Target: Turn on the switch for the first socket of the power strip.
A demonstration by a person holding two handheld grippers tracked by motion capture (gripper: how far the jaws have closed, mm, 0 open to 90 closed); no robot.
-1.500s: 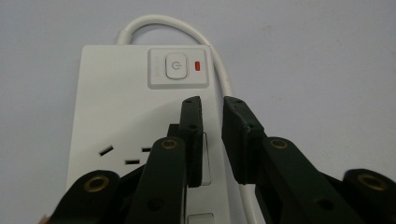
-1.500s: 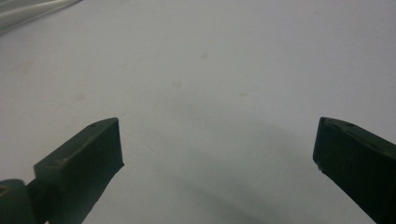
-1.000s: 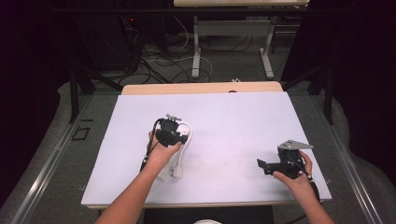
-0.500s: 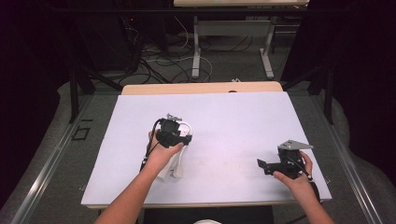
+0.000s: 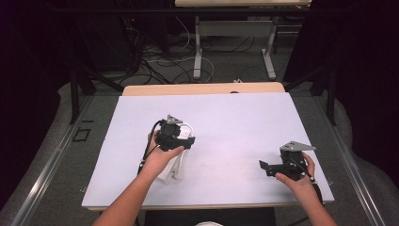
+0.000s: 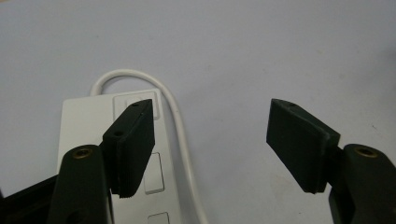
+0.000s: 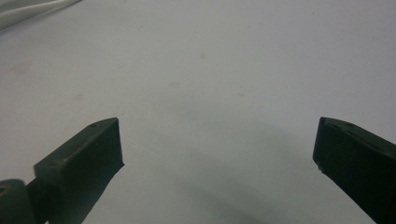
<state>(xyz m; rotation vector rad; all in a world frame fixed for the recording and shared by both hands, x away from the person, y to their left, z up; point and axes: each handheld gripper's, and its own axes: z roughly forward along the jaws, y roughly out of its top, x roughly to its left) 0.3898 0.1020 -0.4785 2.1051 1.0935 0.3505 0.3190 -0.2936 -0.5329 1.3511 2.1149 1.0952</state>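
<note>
Here my left gripper [image 5: 187,139] hangs over the white power strip [image 5: 173,165] on the pale table [image 5: 244,122], its jaws spread wide with nothing between them; in the left gripper view one jaw sits over the strip's end near its switch [image 6: 157,108], hiding part of that face, and the other stands over bare table; whether the jaw touches the strip I cannot tell. The strip's white cord [image 6: 180,126] loops out from its end and runs down beside it, cut off at the frame's bottom edge; from the high view my left hand [image 5: 160,157] covers much of the strip. My right gripper [image 5: 264,165] rests low near the table's right front, well apart from the strip, jaws likewise parted and empty; a blurred white strand [image 7: 32,10] crosses the corner of the right gripper view, too soft to identify.
</note>
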